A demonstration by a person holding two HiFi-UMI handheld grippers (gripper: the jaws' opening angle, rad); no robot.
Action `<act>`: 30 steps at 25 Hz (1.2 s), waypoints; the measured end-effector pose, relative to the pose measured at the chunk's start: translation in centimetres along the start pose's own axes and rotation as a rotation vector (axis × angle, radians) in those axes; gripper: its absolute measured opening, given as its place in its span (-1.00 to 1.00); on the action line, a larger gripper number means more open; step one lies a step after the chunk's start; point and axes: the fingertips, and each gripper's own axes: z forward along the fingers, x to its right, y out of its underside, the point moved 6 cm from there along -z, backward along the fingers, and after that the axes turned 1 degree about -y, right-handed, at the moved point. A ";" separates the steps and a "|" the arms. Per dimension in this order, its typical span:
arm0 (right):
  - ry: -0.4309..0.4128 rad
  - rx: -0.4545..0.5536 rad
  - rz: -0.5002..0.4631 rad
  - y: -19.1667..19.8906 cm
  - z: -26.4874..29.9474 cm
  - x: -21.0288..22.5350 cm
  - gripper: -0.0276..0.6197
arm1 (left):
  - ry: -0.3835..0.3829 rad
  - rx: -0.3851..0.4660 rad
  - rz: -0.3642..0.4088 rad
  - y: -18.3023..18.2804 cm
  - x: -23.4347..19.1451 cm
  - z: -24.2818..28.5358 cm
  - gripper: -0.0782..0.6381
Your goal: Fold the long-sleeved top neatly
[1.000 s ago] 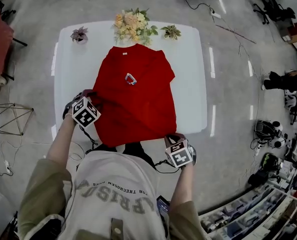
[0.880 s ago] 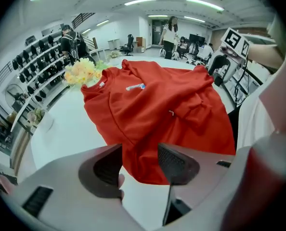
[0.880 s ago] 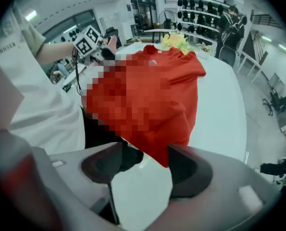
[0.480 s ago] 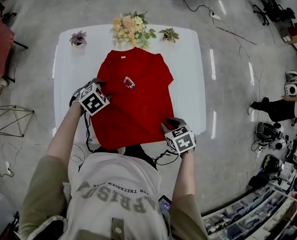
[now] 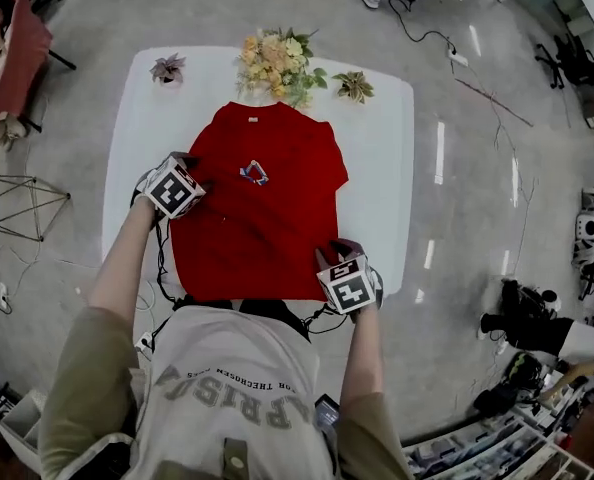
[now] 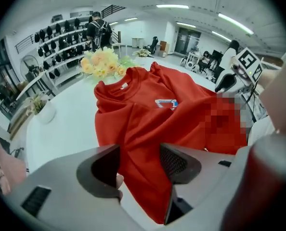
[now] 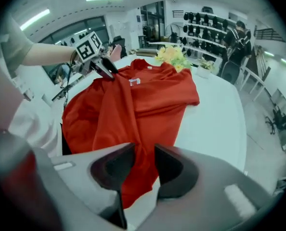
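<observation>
Under both grippers, a white table [image 5: 387, 168], smooth and glossy, rounded at the corners. Spread over its middle, between the two grippers and reaching on beyond them, a red long-sleeved top [image 5: 267, 218]: soft matt cloth, creased in long ridges, roughly oblong in outline. Long axis running straight away from the grippers, with the ribbed round collar [image 5: 249, 116] at the far end and the straight hem [image 5: 237, 290] at the near table edge, about level with the right gripper. Front face up.

Past the collar, well beyond both grippers, a bouquet [image 5: 277, 58] of pale yellow and peach blooms. Beside it, a small potted plant [image 5: 167, 68] off toward the left gripper's side and a second one [image 5: 355, 86] toward the right gripper's.

Left gripper [image 6: 139, 161] at the top's left edge, about halfway along, pointing steeply down. Jaws wide apart, just been opening further, with a raised fold of the red cloth lying loose between them and the pads not pressing on it.

Right gripper [image 7: 144, 163] at the near right corner of the hem, also pointing steeply down. Jaws just been closing, now down to a narrow gap, pinching a bunched ridge of the red cloth.

Between the grippers, a little beyond the left one, a small chest print [image 5: 255, 173], pale outline on the red.
</observation>
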 end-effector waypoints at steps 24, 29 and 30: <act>-0.011 0.198 0.147 -15.5 6.5 16.1 -0.85 | 0.096 0.156 -0.158 -6.1 -9.3 1.4 -0.61; 0.018 0.224 0.252 -15.7 7.0 18.0 -0.85 | 0.117 0.213 -0.321 -4.8 -11.6 1.4 -0.62; 0.028 0.212 0.255 -15.7 7.5 18.1 -0.85 | 0.103 0.208 -0.330 -4.7 -11.7 1.8 -0.62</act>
